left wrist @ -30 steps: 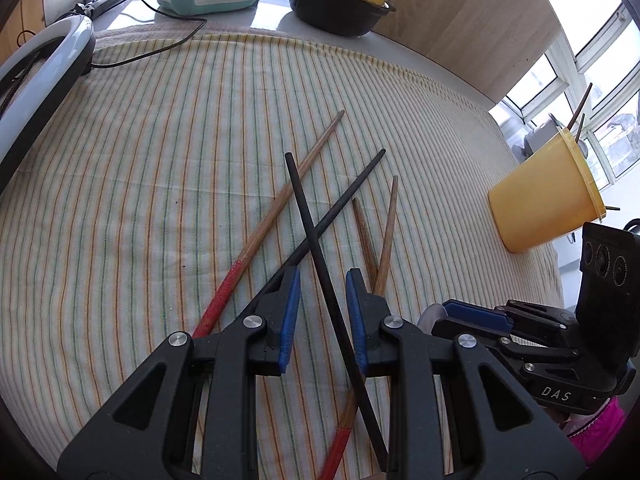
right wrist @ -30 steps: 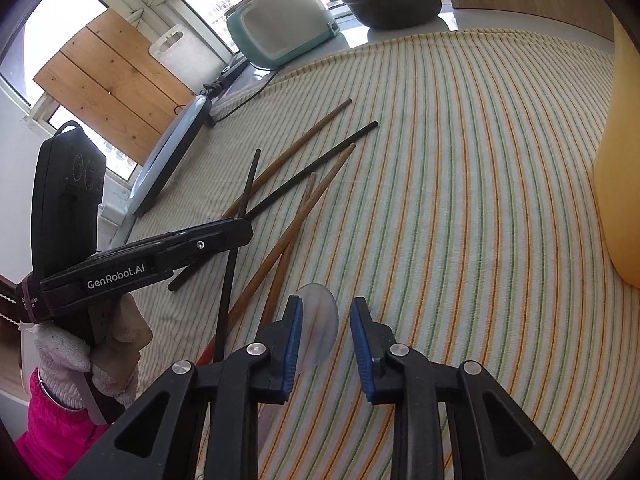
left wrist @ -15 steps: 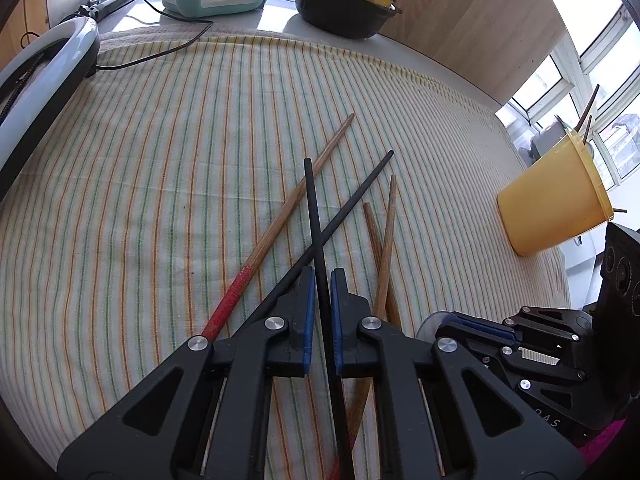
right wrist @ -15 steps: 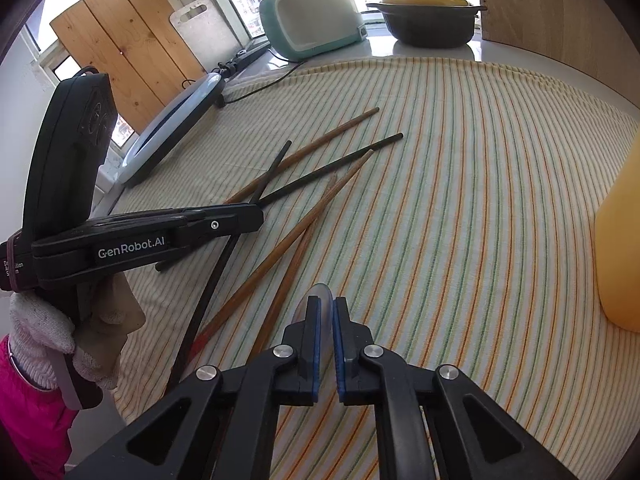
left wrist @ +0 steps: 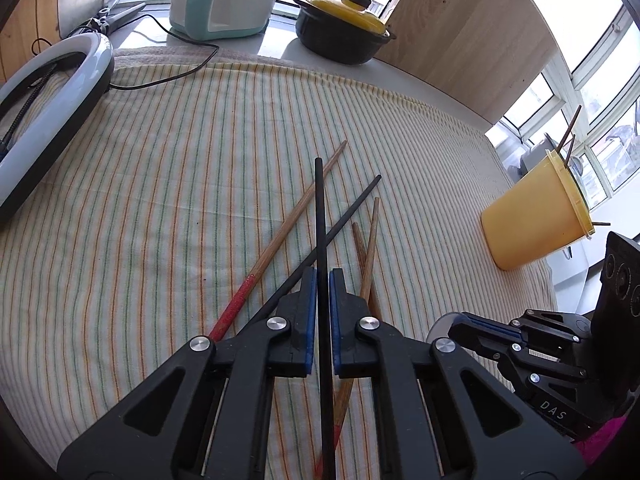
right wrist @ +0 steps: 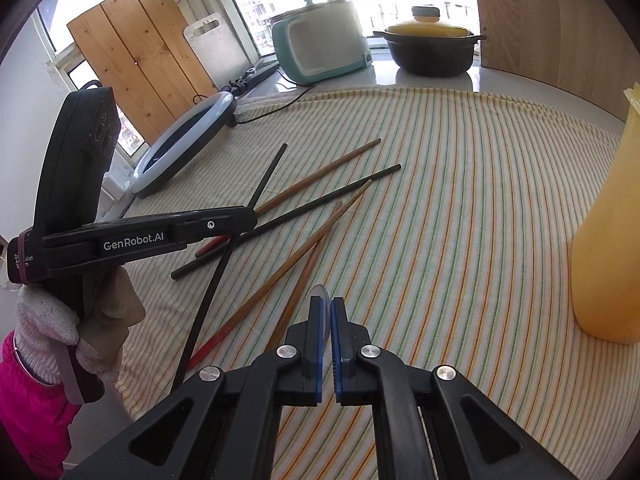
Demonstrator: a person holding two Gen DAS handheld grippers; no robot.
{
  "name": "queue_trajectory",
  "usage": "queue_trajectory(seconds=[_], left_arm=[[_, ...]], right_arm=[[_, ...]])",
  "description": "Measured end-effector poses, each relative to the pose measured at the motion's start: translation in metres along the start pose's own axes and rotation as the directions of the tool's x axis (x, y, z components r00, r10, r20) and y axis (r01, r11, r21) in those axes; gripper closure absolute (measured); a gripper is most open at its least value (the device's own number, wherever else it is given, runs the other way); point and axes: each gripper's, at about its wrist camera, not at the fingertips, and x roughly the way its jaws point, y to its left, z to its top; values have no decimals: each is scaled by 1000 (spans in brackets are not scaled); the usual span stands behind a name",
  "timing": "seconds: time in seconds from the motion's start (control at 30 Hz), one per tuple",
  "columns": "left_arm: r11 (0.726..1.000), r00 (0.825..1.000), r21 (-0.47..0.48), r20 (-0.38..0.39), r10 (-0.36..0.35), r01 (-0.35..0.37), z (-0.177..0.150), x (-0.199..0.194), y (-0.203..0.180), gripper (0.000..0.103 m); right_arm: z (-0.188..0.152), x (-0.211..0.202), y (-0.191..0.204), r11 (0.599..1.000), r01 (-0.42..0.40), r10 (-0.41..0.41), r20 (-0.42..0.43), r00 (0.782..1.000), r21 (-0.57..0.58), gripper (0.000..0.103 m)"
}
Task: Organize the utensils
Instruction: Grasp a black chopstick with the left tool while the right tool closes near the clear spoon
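Striped cloth [left wrist: 168,184] covers the surface, with windows behind it. At the far left lies a ring light [left wrist: 52,92], its cord trailing toward a teal cooker [left wrist: 224,0]; right of that stands a black pot with a yellow lid [left wrist: 344,36]. On the cloth in the middle lie several chopsticks: a wooden one with a red end [left wrist: 280,248], a black chopstick [left wrist: 352,208] crossing under it, and two more brown ones [left wrist: 366,248] just beside. The left tongs [left wrist: 322,276] are clamped on another black chopstick [left wrist: 319,200], which points away from the camera, its far end raised over the others. In the right wrist view a gloved hand [right wrist: 76,320] holds those tongs. Further right, the right tongs [right wrist: 327,312] are closed on a thin clear plastic piece [right wrist: 322,294]; what it is I cannot tell. Far right stands a yellow cup [left wrist: 536,216] with sticks poking out of it.
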Motion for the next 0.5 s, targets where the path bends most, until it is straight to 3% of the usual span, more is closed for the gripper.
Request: queue_trajectory(seconds=[0.2, 0.27, 0.43, 0.5], left_arm=[[999, 999, 39, 34, 12, -13, 4, -16, -11, 99], [997, 999, 73, -1, 38, -38, 5, -10, -16, 99], [997, 992, 54, -106, 61, -56, 1, 11, -15, 99], [996, 986, 62, -149, 67, -58, -1, 20, -17, 94]], right_arm=[[5, -25, -1, 999, 41, -39, 67, 997, -32, 102], [5, -30, -3, 998, 49, -46, 78, 996, -34, 102], [3, -38, -9, 999, 51, -50, 89, 995, -12, 102], [1, -37, -11, 999, 53, -52, 87, 995, -5, 102]])
